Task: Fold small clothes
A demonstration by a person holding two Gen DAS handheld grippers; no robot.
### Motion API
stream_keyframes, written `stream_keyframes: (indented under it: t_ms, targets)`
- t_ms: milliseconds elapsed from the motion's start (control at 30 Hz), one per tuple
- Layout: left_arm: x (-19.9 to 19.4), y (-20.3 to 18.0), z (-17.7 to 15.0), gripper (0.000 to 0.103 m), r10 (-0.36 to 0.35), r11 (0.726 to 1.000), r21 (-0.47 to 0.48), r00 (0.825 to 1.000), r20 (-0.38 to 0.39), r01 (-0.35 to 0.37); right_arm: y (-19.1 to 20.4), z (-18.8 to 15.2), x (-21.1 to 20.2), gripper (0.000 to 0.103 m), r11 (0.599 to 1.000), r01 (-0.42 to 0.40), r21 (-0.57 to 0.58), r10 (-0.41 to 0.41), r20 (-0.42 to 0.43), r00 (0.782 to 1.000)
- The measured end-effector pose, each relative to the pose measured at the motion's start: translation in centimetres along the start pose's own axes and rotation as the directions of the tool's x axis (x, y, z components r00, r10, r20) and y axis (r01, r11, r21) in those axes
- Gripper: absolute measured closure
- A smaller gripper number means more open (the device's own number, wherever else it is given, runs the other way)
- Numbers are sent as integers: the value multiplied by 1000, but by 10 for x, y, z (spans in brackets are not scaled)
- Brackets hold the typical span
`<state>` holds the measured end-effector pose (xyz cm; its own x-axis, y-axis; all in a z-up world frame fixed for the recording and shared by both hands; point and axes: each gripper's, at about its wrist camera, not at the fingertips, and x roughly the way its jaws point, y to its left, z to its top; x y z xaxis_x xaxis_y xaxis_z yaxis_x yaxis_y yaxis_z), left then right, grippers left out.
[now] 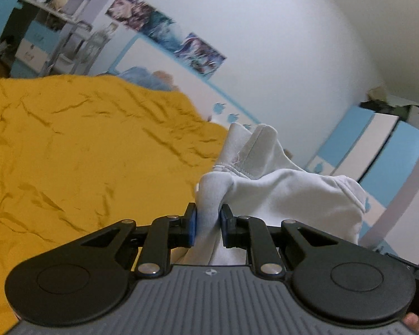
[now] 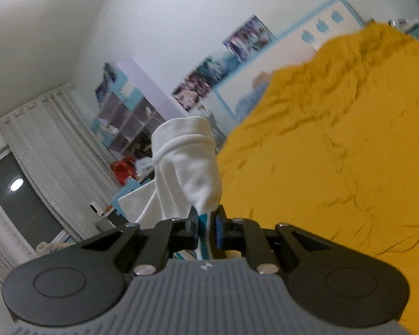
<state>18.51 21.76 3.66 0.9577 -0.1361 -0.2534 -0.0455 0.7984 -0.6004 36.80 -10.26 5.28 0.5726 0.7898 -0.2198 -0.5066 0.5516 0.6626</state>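
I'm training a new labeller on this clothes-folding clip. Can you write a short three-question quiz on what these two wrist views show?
1. True or false: the left gripper is shut on the white garment.
2. What colour is the bedspread beyond the grippers: A) blue, B) mustard yellow, C) grey?
3. What is pinched in the right gripper?

Key
1. True: white cloth is bunched between its pads.
2. B.
3. White cloth with a teal stripe where the pads meet; whether both grippers hold one garment cannot be told.
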Motion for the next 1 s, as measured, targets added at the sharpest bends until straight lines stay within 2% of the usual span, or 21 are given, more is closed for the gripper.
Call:
stream_keyframes:
  t_ms: [167,300,400,567,767,867,1000]
  targets:
    - [-25,-32,-12,85,-62,998,15,998,-5,62,15,8,-65,97,1000,24,-10,-24,19,1000]
    - [-30,-42,-24,85,-77,997,11,995,-62,78,10,6,-106,97,998,47,29,-47,8,999]
    - [-14,-36,-34,85,-51,999,12,990,-132,53,-9,2,-121,97,992,76,103,-73,-35,997]
    - [49,-10,-50,85,48,999,17,961,-273,-45,-59,-15,-88,97,971,192,142,-171,-150,974]
    - [105,23,-47,86,97,995,5,928,-359,-102,-119,-14,-22,97,955,257,147,-217,-243,945]
    - [132,43,-55,86,120,991,-1,901,-418,-133,-149,-17,9,97,946,287,151,-232,-305,924]
    - [162,75,-76,86,149,983,-23,854,-498,-184,-187,-30,44,96,923,342,177,-256,-381,888]
